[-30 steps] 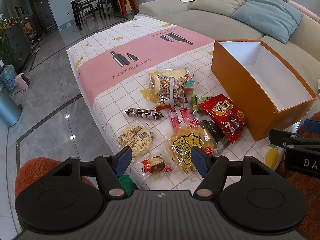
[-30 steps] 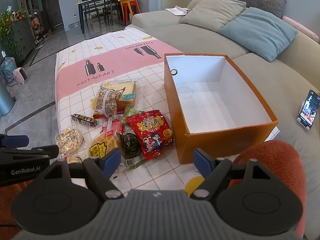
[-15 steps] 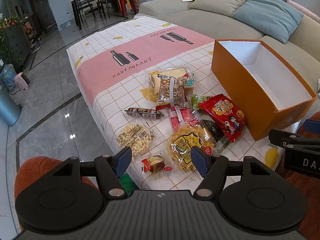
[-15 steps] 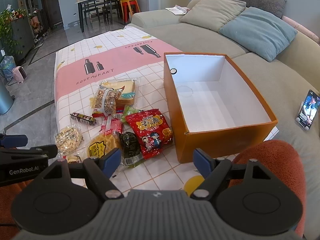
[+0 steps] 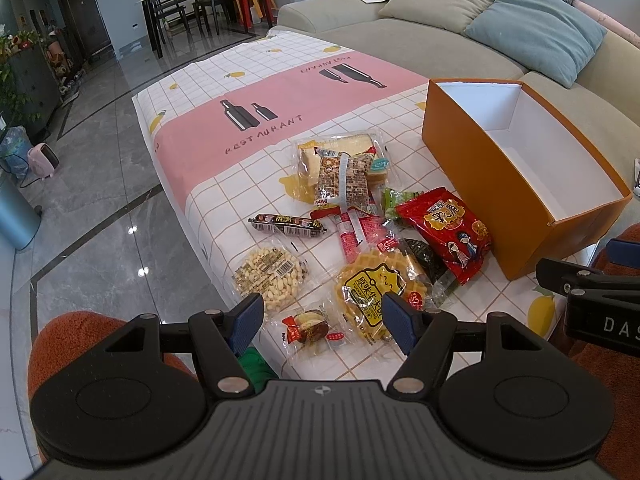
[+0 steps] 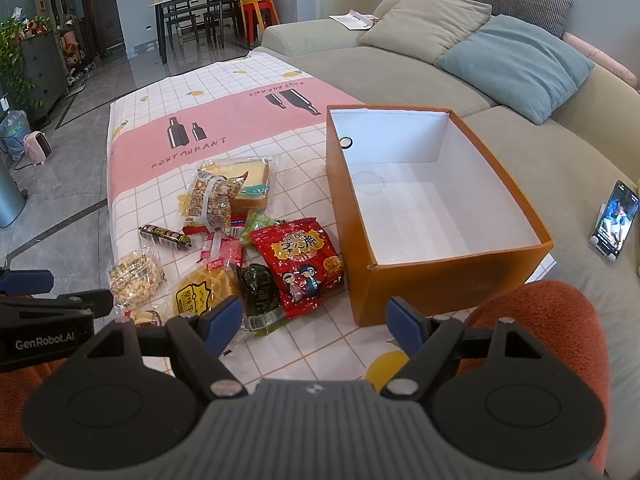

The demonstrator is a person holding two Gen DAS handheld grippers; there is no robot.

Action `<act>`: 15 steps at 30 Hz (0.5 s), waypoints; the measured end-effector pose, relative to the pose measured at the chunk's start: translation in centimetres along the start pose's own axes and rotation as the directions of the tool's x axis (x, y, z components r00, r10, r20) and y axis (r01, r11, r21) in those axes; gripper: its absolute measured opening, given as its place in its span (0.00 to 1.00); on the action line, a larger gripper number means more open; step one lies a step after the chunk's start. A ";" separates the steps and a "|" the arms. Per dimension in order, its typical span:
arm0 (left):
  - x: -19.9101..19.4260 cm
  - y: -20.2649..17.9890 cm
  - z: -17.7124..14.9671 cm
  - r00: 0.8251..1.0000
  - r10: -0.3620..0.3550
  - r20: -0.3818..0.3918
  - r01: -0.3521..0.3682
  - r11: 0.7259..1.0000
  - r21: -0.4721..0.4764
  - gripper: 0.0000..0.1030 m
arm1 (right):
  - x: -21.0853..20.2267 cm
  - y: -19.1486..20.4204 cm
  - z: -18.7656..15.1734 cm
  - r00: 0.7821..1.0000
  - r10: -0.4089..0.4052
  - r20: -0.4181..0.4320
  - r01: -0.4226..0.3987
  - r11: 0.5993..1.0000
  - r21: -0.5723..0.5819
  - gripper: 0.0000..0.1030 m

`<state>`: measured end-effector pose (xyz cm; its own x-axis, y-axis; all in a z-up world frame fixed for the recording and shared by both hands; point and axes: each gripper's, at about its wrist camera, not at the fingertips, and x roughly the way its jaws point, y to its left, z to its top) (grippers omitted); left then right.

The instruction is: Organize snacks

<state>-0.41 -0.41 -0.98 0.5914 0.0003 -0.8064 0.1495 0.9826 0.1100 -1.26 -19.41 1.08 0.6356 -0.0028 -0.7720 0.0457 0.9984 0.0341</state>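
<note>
The counter [image 5: 276,92] carries an empty orange box [image 6: 420,280] at right; snack packets lie just left of it, the red packet [image 6: 300,264] nearest, the waffle pack [image 5: 372,292] nearer; left gripper [image 5: 322,322] and right gripper [image 6: 314,320] hover, jaws wide, empty.

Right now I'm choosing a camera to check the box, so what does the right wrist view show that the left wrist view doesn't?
Only the right wrist view shows the orange box's white floor, bare of snacks, and a phone propped on the sofa. Only the left wrist view shows the small date snack in full, nearest the left gripper. Both show the red chip bag, the waffle pack and the open right gripper.
</note>
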 end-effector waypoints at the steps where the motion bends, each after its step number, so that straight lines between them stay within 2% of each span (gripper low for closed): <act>1: 0.0 0.0 0.0 1.000 0.000 0.000 0.000 1.000 0.000 0.78 | 0.0 0.0 0.0 1.000 0.000 -0.001 0.000 1.000 -0.001 0.75; 15: 0.1 -0.3 -0.2 1.000 -0.011 -0.011 0.011 1.000 -0.002 0.78 | 0.0 0.2 0.1 1.000 0.002 -0.004 -0.002 1.000 -0.005 0.75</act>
<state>-0.56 -0.67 -1.15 0.5809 -0.0080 -0.8140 0.1542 0.9829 0.1004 -1.16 -19.23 1.17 0.6325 -0.0007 -0.7745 0.0404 0.9987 0.0321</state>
